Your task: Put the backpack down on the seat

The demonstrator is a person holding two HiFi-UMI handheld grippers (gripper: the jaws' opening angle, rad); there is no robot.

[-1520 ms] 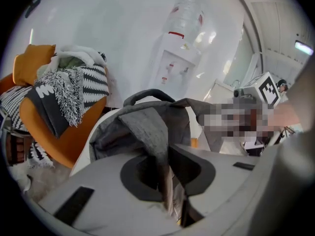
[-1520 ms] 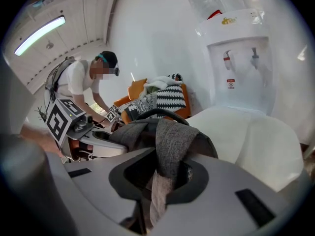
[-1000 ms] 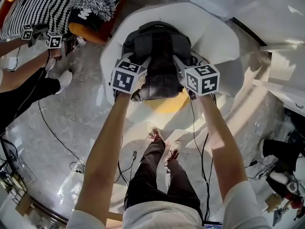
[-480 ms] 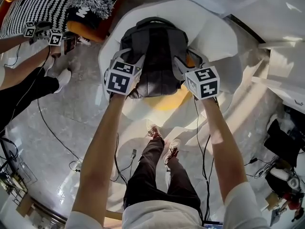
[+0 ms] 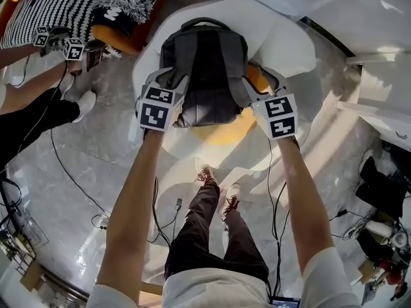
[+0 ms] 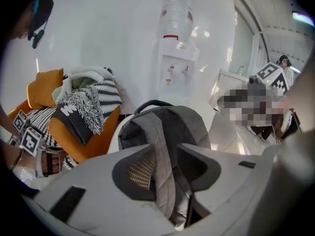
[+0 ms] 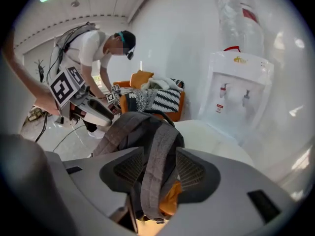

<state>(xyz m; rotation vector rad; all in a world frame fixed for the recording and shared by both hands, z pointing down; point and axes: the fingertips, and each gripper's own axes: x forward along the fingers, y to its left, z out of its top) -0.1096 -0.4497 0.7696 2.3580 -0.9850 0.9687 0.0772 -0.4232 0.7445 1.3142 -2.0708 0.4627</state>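
Before me: a white wall [image 6: 108, 28] backing a water dispenser [image 6: 174, 68], an orange armchair [image 6: 74, 134] heaped with striped throws [image 6: 106, 95], glossy marble floor [image 5: 96, 146] crossed by cables [image 5: 70, 178].

The backpack [image 5: 209, 76] is showing dark grey, its straps [image 7: 157, 166] lighter grey. The seat [image 5: 286, 47] is showing white around an orange cushion [image 5: 225, 132]. The left gripper [image 5: 168, 79] and right gripper [image 5: 260, 82] are carrying black-and-white square markers [image 5: 154, 108]. A throw [image 5: 48, 11] is showing black-and-white stripes on an orange chair [image 5: 122, 42].

White seat [image 5: 289, 50] w/ orange cushion [image 5: 221, 132], grey backpack [image 5: 207, 76] upright on it, marble floor [image 5: 96, 146], cables [image 5: 69, 179] on floor
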